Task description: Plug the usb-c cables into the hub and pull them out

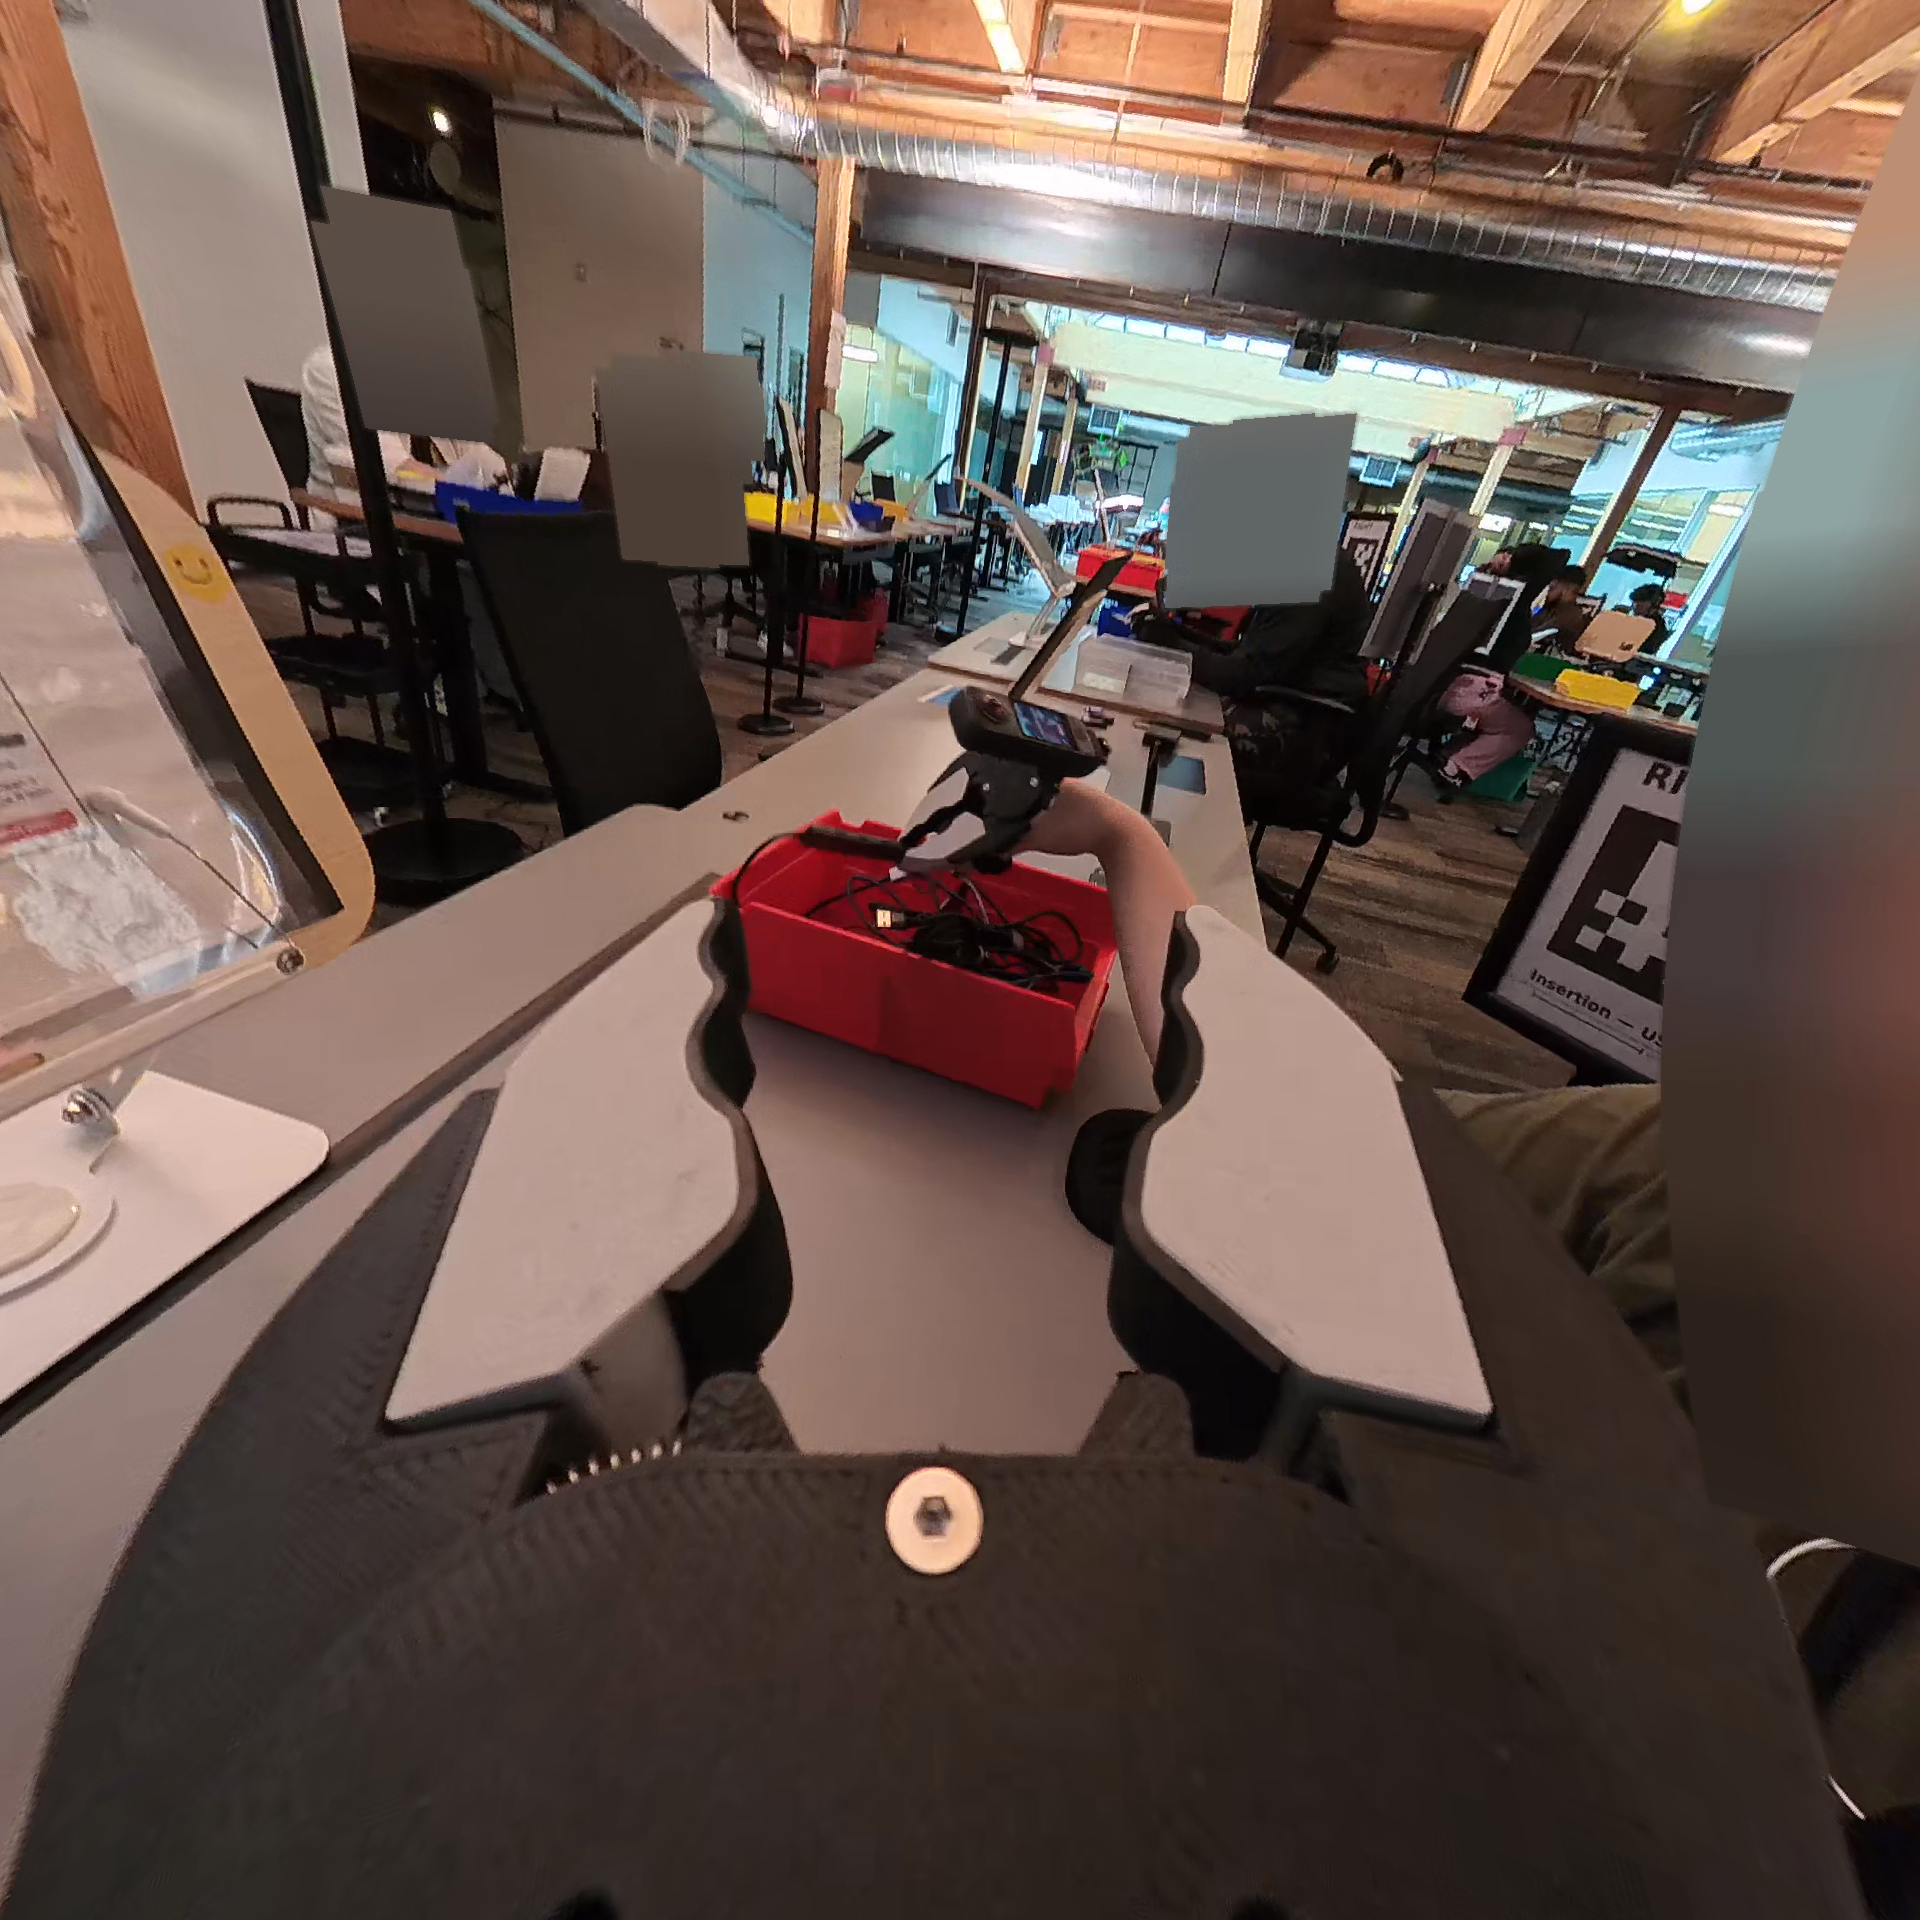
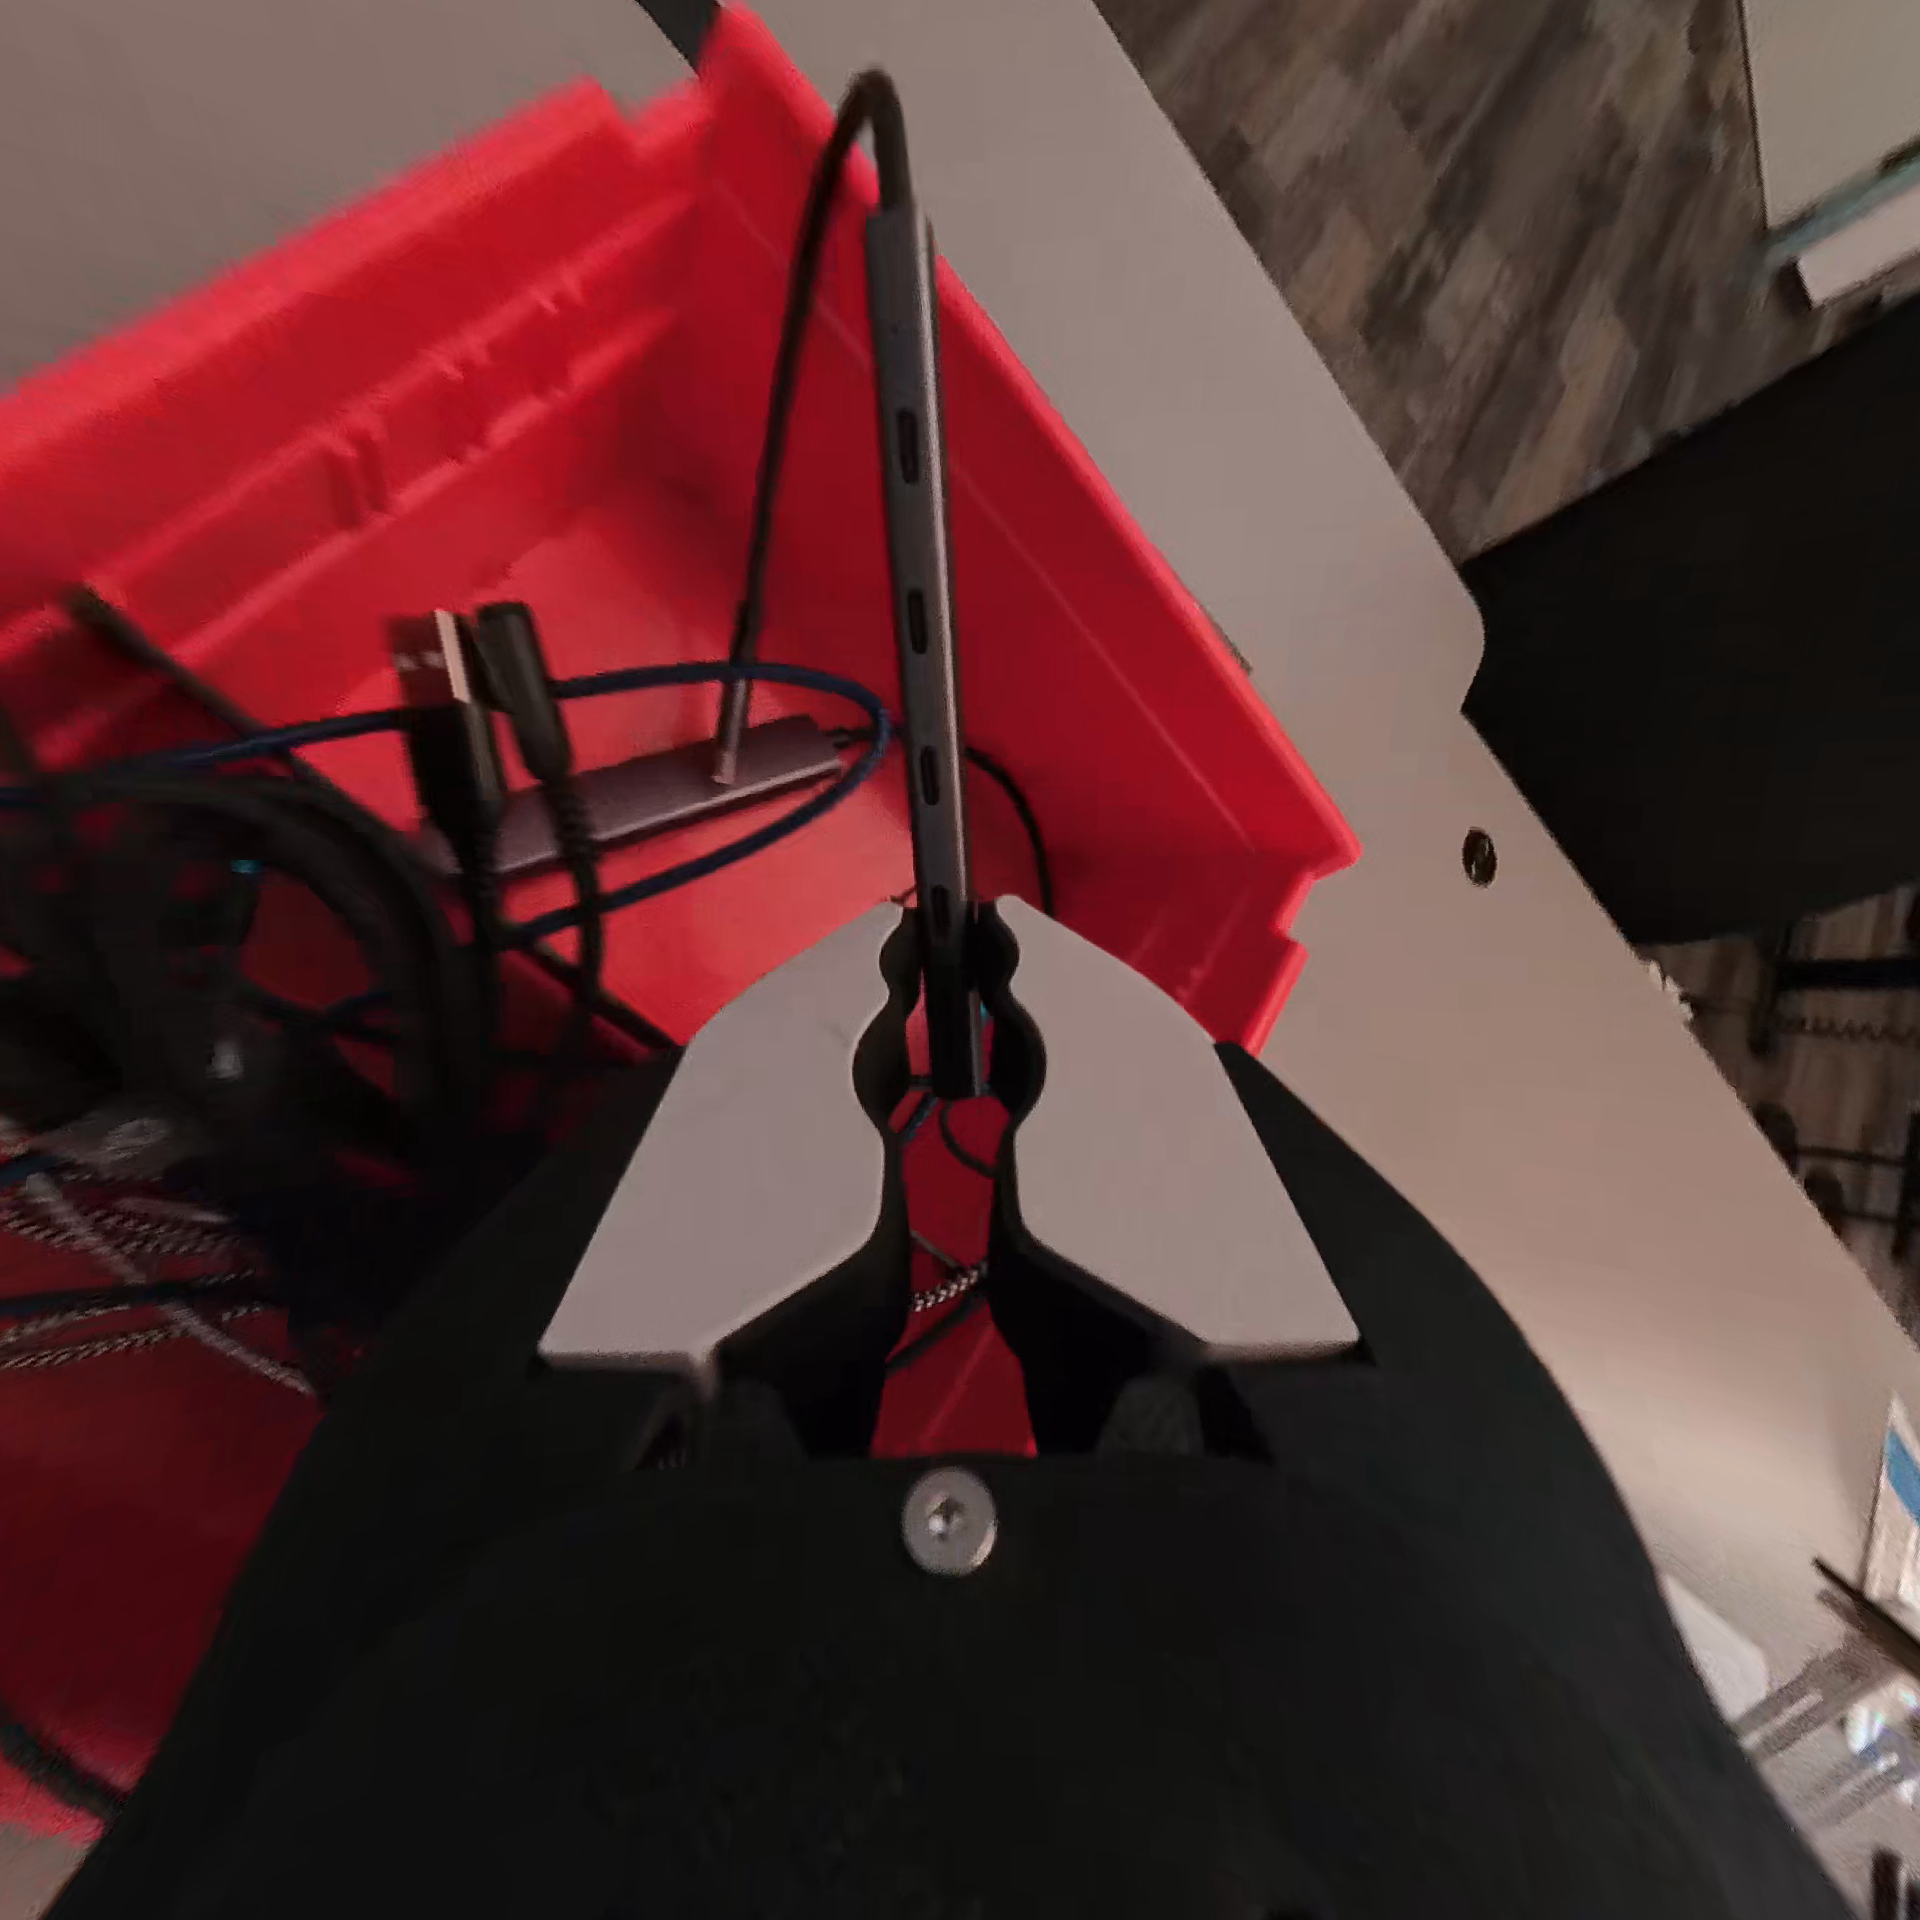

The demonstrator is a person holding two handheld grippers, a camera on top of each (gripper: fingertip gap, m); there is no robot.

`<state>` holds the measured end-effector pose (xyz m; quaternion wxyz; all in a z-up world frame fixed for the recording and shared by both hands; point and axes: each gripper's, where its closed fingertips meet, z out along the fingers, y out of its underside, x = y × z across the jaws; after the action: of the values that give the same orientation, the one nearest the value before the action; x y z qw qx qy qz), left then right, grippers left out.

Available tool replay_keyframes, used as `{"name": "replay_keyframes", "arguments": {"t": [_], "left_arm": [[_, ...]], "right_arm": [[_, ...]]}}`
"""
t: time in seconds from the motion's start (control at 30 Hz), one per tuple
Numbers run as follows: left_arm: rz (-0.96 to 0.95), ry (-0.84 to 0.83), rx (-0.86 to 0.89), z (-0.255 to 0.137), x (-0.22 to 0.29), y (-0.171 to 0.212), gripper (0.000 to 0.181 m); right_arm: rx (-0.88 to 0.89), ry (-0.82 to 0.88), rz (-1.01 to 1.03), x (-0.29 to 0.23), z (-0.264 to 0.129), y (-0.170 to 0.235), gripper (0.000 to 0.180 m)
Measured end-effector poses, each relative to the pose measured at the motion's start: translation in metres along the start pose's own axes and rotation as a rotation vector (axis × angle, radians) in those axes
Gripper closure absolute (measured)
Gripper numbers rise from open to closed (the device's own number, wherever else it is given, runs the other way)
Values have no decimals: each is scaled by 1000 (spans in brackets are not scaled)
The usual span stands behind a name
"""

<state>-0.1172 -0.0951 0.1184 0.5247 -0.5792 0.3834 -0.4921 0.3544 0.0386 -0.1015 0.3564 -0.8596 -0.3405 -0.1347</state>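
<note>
A red bin [image 1: 935, 997] stands on the grey table and holds a tangle of black cables [image 1: 977, 935]. My right gripper [image 2: 948, 920] is shut on one end of a slim dark grey hub [image 2: 920, 582] with several ports along its edge; the hub sticks out over the bin [image 2: 436, 416], its own black cord looping down to a plug [image 2: 732, 727]. In the left wrist view the right gripper [image 1: 914, 857] holds the hub [image 1: 847, 836] over the bin's far rim. My left gripper [image 1: 945, 987] is open and empty, low over the table in front of the bin.
Loose cables with USB plugs [image 2: 457, 696] and a second flat grey hub [image 2: 665, 795] lie in the bin. A clear stand on a white base [image 1: 135, 1164] is at the left. The table edge [image 2: 1455, 644] drops off at the right. A person's forearm [image 1: 1132, 883] is behind the bin. My hands' fingertips stand some 55 cm from each other.
</note>
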Motion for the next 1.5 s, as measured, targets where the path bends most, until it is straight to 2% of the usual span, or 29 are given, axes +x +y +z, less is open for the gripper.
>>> {"name": "replay_keyframes", "arguments": {"t": [0.13, 0.27, 0.4, 0.5, 0.57, 0.63, 0.7, 0.77, 0.83, 0.93, 1.0, 1.13, 1.37, 1.5], "left_arm": [[-19, -8, -26, 6, -7, 8, 103], [-35, -18, -40, 9, -11, 12, 102], [-22, -42, -44, 4, -14, 10, 102], [11, -140, -63, -11, -28, 7, 100], [47, -297, -101, -33, -50, 6, 97], [72, -527, -166, -69, -84, 9, 95], [124, -850, -275, -125, -125, 16, 91], [205, -1169, -404, -189, -155, 20, 95], [180, -1299, -521, -232, -166, 36, 98], [-71, -1245, -643, -259, -168, 82, 93], [-177, -1273, -729, -282, -172, 105, 96], [-422, -1229, -833, -305, -173, 152, 103], [-787, -1057, -984, -314, -161, 221, 118], [-903, -947, -1023, -306, -155, 241, 143]], "right_arm": [[-27, -90, 27, -12, 17, 12, 168], [-7, -9, 68, -1, 16, 7, 155], [32, 88, 129, 16, -17, 4, 144], [-31, 180, 288, 31, -58, 23, 141], [-56, 136, 441, 22, -76, 40, 134], [-132, 50, 541, 4, -80, 66, 133], [-193, 22, 522, -4, -73, 91, 133], [-204, -13, 511, -12, -59, 107, 134], [-260, -94, 564, -26, -46, 122, 140], [-335, -202, 665, -42, -35, 133, 160], [-382, -228, 737, -45, -35, 137, 172], [-394, -259, 734, -52, -37, 135, 171], [-476, -321, 679, -69, -40, 122, 170], [-495, -376, 599, -83, -37, 103, 170]]}}
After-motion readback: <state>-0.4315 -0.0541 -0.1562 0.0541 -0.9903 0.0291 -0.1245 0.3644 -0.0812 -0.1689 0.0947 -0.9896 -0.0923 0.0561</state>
